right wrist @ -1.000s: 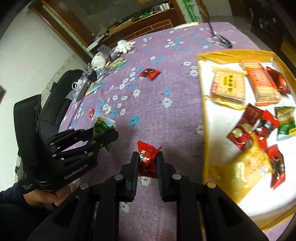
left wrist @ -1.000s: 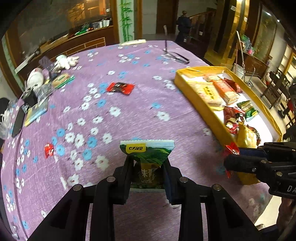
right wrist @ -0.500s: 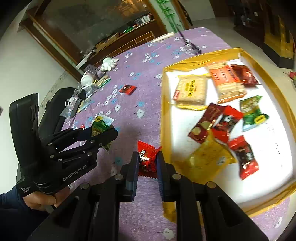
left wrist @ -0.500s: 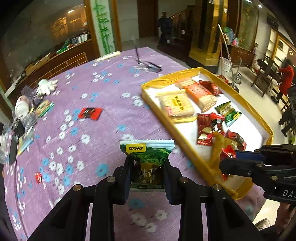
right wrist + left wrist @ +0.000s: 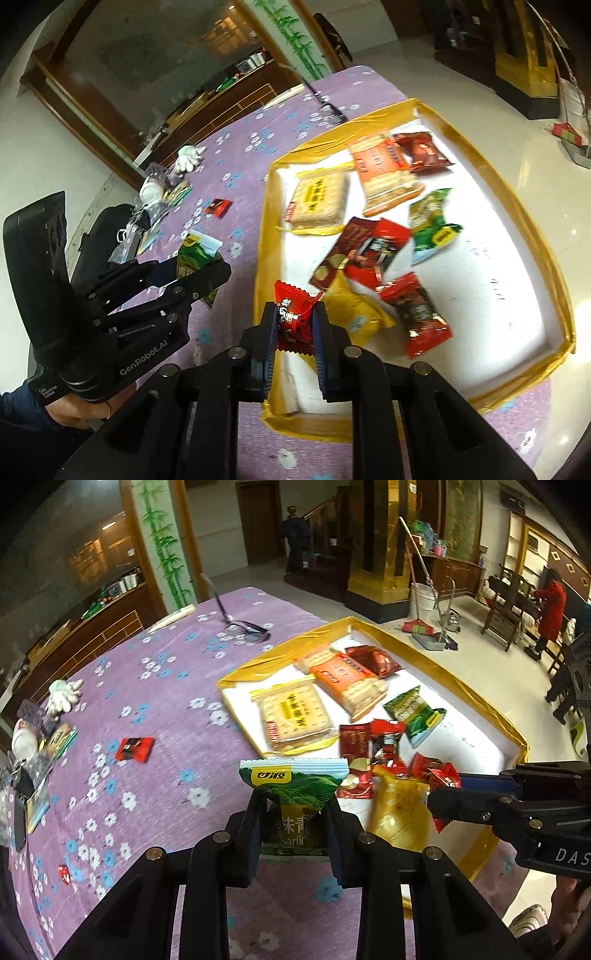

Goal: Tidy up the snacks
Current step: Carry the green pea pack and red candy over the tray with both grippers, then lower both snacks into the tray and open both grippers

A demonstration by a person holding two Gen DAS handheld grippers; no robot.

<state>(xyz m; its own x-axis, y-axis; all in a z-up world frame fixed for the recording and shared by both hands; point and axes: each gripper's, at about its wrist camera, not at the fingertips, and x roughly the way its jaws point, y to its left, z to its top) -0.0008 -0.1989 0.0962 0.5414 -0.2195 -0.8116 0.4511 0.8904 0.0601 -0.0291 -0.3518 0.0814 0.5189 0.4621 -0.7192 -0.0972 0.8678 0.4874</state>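
Note:
My left gripper [image 5: 293, 812] is shut on a green snack packet [image 5: 293, 786], held upright above the purple floral tablecloth just left of the gold-rimmed white tray [image 5: 476, 701]. My right gripper [image 5: 293, 319] is shut on a small red candy wrapper [image 5: 291, 314], held over the tray's [image 5: 532, 236] near left corner. Each gripper shows in the other view: the right gripper [image 5: 439, 801] with its red candy [image 5: 445, 779], the left gripper [image 5: 218, 267] with the green packet [image 5: 195, 249]. The tray holds several snacks: cracker packs, red and green packets, a yellow pouch.
A red packet [image 5: 135, 747] and a tiny red candy [image 5: 64, 873] lie loose on the cloth. Glasses [image 5: 247, 627] rest at the far side. Clutter, a white glove [image 5: 62, 698] and cards sit along the left edge. A person's hand [image 5: 70, 406] grips the left tool.
Both grippers have moved toward the tray with their snacks still held. The tray has shifted from the right of both views toward the middle. The red candy now hangs over the tray.

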